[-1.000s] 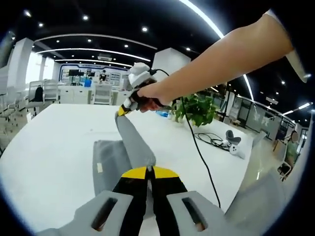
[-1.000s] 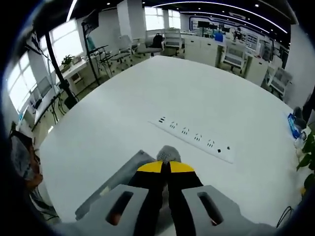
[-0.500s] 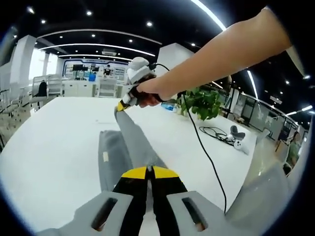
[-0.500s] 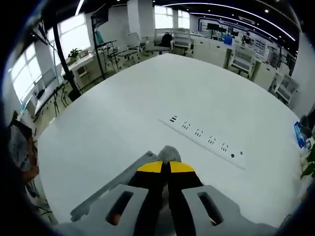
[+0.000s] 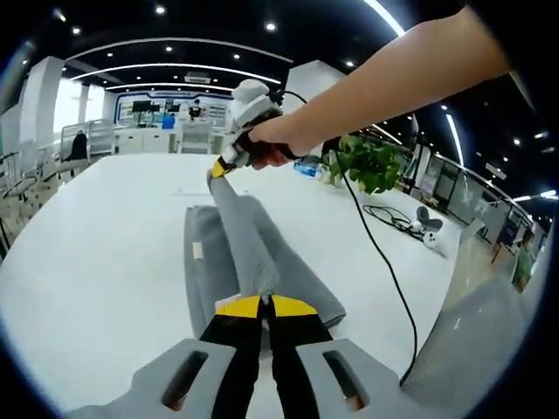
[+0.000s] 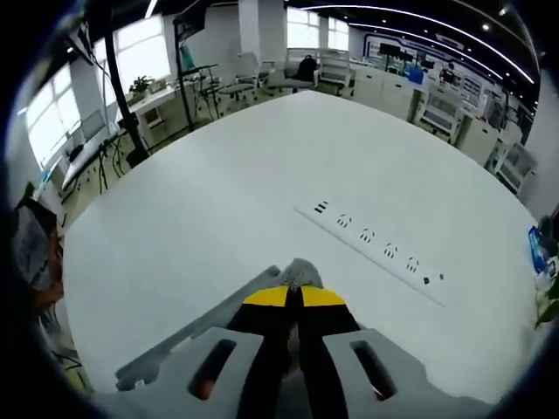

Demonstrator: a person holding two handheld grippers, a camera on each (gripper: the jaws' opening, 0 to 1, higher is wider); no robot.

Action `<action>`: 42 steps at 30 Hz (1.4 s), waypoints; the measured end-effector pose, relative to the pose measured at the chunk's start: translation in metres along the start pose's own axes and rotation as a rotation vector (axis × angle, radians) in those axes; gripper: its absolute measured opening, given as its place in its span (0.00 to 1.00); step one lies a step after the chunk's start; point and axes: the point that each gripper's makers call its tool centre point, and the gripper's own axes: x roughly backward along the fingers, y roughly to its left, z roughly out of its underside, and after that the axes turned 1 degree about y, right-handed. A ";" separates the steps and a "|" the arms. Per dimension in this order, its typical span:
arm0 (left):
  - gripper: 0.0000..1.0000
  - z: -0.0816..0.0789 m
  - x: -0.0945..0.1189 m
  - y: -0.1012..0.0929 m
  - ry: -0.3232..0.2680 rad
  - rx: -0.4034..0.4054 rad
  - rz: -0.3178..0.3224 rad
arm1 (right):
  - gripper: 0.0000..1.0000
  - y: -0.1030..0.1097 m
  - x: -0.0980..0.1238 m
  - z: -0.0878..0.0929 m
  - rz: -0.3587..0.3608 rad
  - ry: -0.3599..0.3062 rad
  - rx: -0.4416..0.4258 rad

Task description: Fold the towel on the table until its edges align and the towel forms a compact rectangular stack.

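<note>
Above the white table (image 5: 87, 253), both grippers lift one edge of the grey towel (image 5: 288, 279). Left gripper (image 5: 265, 305) pinches the near corner. Right gripper (image 6: 293, 295) pinches the far one

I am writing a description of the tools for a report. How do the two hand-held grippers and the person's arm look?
Each hand-held gripper has black jaws with yellow tips on a grey body with two slots. The right hand-held gripper carries a white housing, and a black cable hangs from it. The person's arm is bare, with a short white sleeve.
</note>
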 end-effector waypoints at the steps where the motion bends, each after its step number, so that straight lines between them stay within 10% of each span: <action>1: 0.02 0.001 0.000 0.000 0.002 0.002 0.000 | 0.00 0.001 0.000 0.000 -0.002 -0.001 0.001; 42: 0.02 0.044 -0.014 0.022 0.121 0.045 -0.019 | 0.01 0.015 -0.046 0.015 -0.021 0.009 0.025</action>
